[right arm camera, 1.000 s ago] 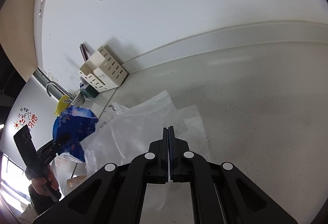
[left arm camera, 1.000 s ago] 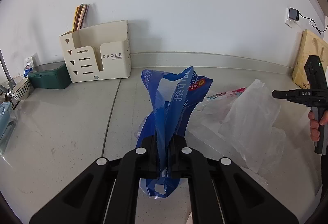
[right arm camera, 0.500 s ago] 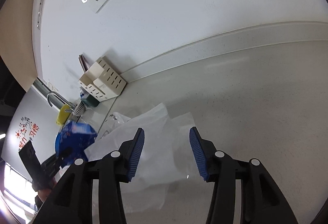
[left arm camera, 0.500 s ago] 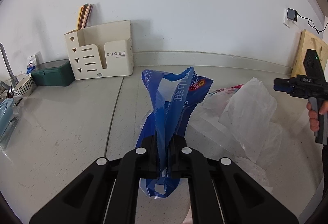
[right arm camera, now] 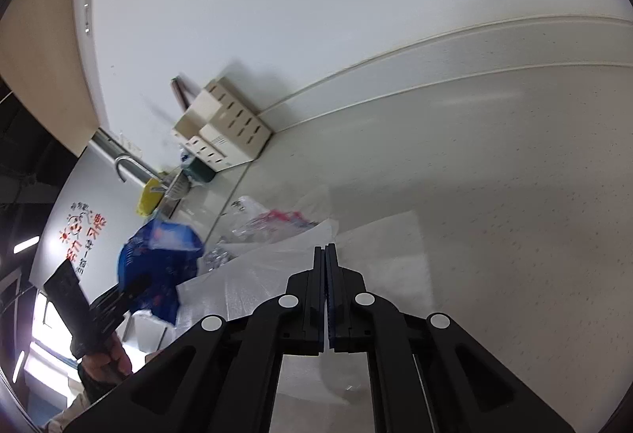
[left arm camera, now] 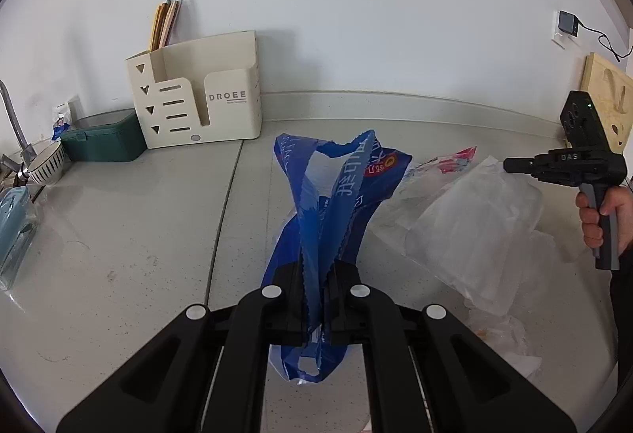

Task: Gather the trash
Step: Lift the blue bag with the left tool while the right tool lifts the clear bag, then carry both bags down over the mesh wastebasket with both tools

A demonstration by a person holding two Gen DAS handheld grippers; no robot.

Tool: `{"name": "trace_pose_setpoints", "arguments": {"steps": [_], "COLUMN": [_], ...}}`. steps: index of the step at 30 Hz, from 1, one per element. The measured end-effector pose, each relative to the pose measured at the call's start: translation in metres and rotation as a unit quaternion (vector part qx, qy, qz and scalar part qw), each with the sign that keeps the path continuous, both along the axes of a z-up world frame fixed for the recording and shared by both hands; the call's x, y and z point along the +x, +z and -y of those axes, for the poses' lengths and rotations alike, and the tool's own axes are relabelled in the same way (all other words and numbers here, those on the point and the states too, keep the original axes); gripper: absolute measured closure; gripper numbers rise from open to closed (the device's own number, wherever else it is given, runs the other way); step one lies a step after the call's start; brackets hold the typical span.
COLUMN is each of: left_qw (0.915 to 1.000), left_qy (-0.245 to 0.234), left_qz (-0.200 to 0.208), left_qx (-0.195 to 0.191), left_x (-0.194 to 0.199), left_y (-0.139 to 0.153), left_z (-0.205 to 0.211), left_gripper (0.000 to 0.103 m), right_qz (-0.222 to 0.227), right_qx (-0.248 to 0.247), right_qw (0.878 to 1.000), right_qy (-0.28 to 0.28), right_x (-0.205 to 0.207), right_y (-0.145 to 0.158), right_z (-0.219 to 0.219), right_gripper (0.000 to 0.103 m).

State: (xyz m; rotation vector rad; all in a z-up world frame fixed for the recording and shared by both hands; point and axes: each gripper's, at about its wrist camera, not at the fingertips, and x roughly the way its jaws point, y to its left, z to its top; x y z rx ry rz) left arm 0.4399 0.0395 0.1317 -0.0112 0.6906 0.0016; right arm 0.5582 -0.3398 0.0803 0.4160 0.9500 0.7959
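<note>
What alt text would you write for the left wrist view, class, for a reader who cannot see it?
The black left gripper is shut on a crinkled blue plastic bag above a grey countertop. Clear plastic wrapping lies to its right, below the right gripper; a cream organiser stands against the wall.

Blue bag (left arm camera: 336, 211), upright beside clear plastic (left arm camera: 470, 231)

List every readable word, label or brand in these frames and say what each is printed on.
"DROEE": front of the cream organiser; the smaller line beneath it is too small to read.
"DAS": body of the right gripper.
Blue bag, held in the left gripper: white Chinese characters and a red-and-yellow badge, folded and not reliably readable.
Red Chinese characters on the wall sign: blurred and tilted, unreadable.
</note>
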Motion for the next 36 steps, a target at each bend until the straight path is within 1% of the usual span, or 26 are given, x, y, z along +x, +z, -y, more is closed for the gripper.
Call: {"name": "trace_pose_setpoints", "arguments": {"steps": [3,9,14,16,21,23,27,32,36], "left_qw": [1.0000,0.9998,0.9991,0.9986,0.9971,0.9962,0.9944,0.9920,0.9901], "left_qy": [-0.001,-0.001,0.005,0.003,-0.009,-0.017,-0.039,-0.073,-0.098], "left_qz": [0.003,0.018,0.039,0.048,0.072,0.081,0.092,0.096,0.093], "left_qx": [-0.005,-0.012,-0.017,-0.020,-0.021,-0.026,-0.035,-0.037,-0.037], "left_x": [-0.001,-0.017,-0.040,-0.053,-0.092,-0.110,-0.148,-0.199,-0.239], "left_y": [0.002,0.013,0.032,0.043,0.064,0.070,0.080,0.083,0.078], "left_z": [-0.001,-0.005,-0.011,-0.013,-0.011,-0.010,-0.002,0.014,0.023], "left_gripper": [0.097,0.097,0.097,0.097,0.097,0.097,0.097,0.097,0.097], "right_qz": [0.012,0.079,0.153,0.185,0.236,0.250,0.266,0.273,0.269], "right_qx": [0.022,0.039,0.020,0.009,-0.010,-0.017,-0.026,-0.029,-0.025], "right_qw": [1.000,0.996,0.987,0.982,0.970,0.966,0.962,0.960,0.962], "right_qy": [0.000,-0.012,-0.037,-0.047,-0.062,-0.062,-0.063,-0.054,-0.050], "right_x": [-0.019,-0.078,-0.141,-0.170,-0.233,-0.260,-0.307,-0.367,-0.410], "right_y": [0.017,0.080,0.141,0.166,0.208,0.219,0.230,0.235,0.235], "right_z": [0.005,0.011,0.012,0.011,0.006,0.003,-0.006,-0.016,-0.022], "right_gripper": [0.097,0.097,0.097,0.097,0.097,0.097,0.097,0.097,0.097]}}
